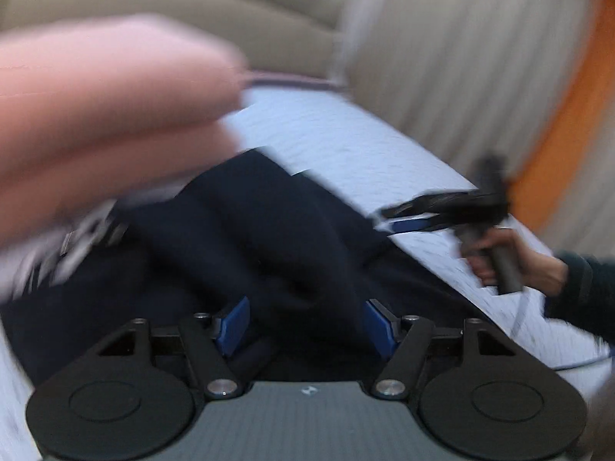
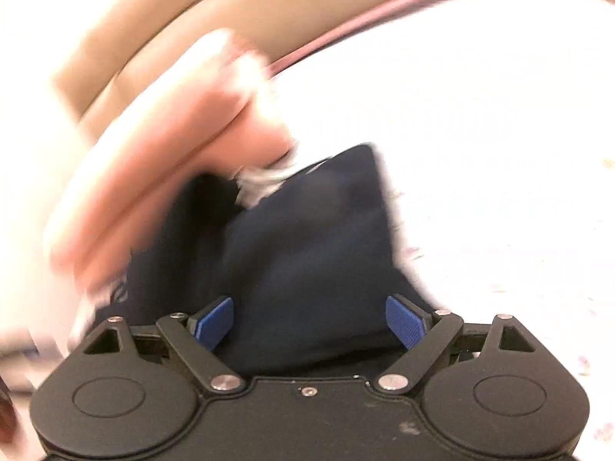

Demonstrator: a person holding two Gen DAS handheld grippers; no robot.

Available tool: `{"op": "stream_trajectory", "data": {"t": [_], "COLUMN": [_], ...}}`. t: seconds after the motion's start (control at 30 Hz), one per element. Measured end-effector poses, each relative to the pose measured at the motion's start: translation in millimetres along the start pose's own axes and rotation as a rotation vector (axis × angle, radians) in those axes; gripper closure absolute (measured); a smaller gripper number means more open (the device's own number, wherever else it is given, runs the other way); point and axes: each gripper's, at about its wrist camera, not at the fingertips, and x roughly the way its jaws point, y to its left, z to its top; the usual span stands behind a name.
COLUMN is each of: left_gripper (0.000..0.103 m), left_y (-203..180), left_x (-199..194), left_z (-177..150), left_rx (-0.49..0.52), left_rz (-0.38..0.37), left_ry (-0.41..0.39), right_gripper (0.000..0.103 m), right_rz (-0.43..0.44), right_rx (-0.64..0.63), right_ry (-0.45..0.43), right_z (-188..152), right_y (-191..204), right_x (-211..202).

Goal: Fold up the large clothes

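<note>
The left claw (image 1: 307, 326) is spread wide with nothing pinched, just over the dark blue garment (image 1: 250, 238). The right claw (image 2: 309, 322) is spread too, over the same cloth. The garment lies bunched on the white bed (image 1: 346, 134). Best to pinch one clean edge, not a lump. A blurry pink thing (image 1: 96, 115) crowds the left; the right has open room.

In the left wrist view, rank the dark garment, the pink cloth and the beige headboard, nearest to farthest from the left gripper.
From the left gripper:
1. Dark garment, lying directly ahead between the open jaws.
2. Pink cloth, blurred, upper left.
3. Beige headboard, top, beyond the bed.
</note>
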Motion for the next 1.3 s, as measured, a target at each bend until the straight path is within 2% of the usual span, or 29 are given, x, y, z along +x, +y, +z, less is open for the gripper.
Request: {"op": "stream_trajectory", "data": {"t": [0.07,0.13,0.23,0.27,0.33,0.37,0.4,0.43,0.47,0.5,0.57,0.63,0.67,0.73,0.77,0.8,0.83,0.9,0.93,0.97,1.03,1.07,1.1,1.17,1.23,1.27,1.3], "left_gripper": [0.037,0.037,0.038,0.038,0.038,0.039,0.041,0.053,0.091,0.097,0.099,0.099,0.099,0.099,0.099,0.099,0.099,0.099,0.098,0.095,0.087,0.076,0.069,0.048,0.041,0.043,0.054], "left_y": [16.9,33.0,38.7,42.7,48.1,48.3,51.4,55.3,60.9,66.1,66.5,54.7,49.1,48.0,54.2,61.6,68.2,77.2,82.1,85.7,86.2,85.8,85.5,86.1,78.1,74.5,70.8], "left_x": [14.7,32.3,60.7,69.7,87.9,89.5,92.7,94.6,97.5,98.9,90.3,63.1,47.7,21.3,16.1,13.0,12.4,17.2,20.5,19.6,22.5,23.5,26.4,24.9,34.5,41.8,48.6], "left_z": [-2.2,-3.9,-1.4,7.3,4.5,-1.3,-2.2,-4.3,-6.2,-6.6,-3.4,2.9,6.4,7.9,5.0,-0.3,-7.2,-20.8,-26.2,-30.4,-31.2,-32.3,-33.3,-33.6,-33.8,-33.7,-34.5], "left_rx": [-0.150,-0.269,-0.362,-0.390,-0.435,-0.446,-0.465,-0.493,-0.525,-0.561,-0.578,-0.580,-0.568,-0.579,-0.611,-0.640,-0.656,-0.680,-0.704,-0.722,-0.735,-0.740,-0.753,-0.773,-0.752,-0.740,-0.731], "left_rz": [0.018,-0.004,-0.015,-0.003,0.025,0.038,0.044,0.033,0.018,0.009,0.022,-0.019,-0.017,0.034,0.049,0.068,0.103,0.145,0.136,0.131,0.115,0.088,0.052,-0.013,-0.049,-0.058,-0.058], "left_ry": [-0.013,-0.035,-0.041,-0.033,-0.023,-0.029,-0.048,-0.077,-0.097,-0.107,-0.153,-0.262,-0.311,-0.378,-0.376,-0.364,-0.332,-0.257,-0.223,-0.209,-0.213,-0.213,-0.206,-0.179,-0.145,-0.125,-0.110], "right_gripper": [0.000,0.000,0.000,0.000,0.001,0.013,0.062,0.085,0.086,0.087,0.088,0.089,0.093,0.093,0.093,0.090,0.089,0.082,0.081,0.076,0.050,0.030,0.016,0.014,0.013,0.014,0.025], "right_rz": [0.058,0.132,0.235,0.239,0.208,0.212,0.244,0.290,0.330,0.371,0.411,0.425,0.425,0.374,0.307,0.242,0.171,0.108,0.090,0.092,0.136,0.150,0.169,0.177,0.184,0.205,0.240], "right_rx": [0.073,0.073,-0.042,-0.085,-0.142,-0.142,-0.124,-0.103,-0.091,-0.099,-0.139,-0.119,-0.101,-0.087,-0.067,-0.046,-0.022,0.008,0.002,0.004,0.048,0.057,0.054,0.015,0.026,0.045,0.067], "right_ry": [-0.011,0.007,0.135,0.185,0.253,0.266,0.269,0.244,0.203,0.173,0.092,0.028,0.002,-0.007,0.029,0.079,0.169,0.274,0.309,0.320,0.272,0.260,0.256,0.296,0.315,0.313,0.312], "right_z": [14.9,25.2,24.3,20.5,10.6,6.7,3.6,1.7,2.4,2.5,9.2,19.9,24.9,34.1,33.7,32.9,29.2,17.7,13.2,12.1,16.9,20.6,23.3,21.8,18.2,16.3,15.6], "right_y": [-3.8,8.1,44.5,54.6,69.3,71.3,71.0,69.5,68.9,70.2,76.1,74.2,70.5,59.1,46.5,36.8,23.9,7.1,2.5,-0.1,-2.0,0.9,2.9,8.0,5.0,4.3,2.8], "right_x": [-3.6,2.8,35.6,48.7,75.4,84.9,91.8,91.2,84.2,73.2,42.4,11.5,0.6,-9.0,-4.8,3.1,18.2,41.0,49.1,52.6,47.4,48.3,48.5,50.7,53.9,56.1,56.1]}}
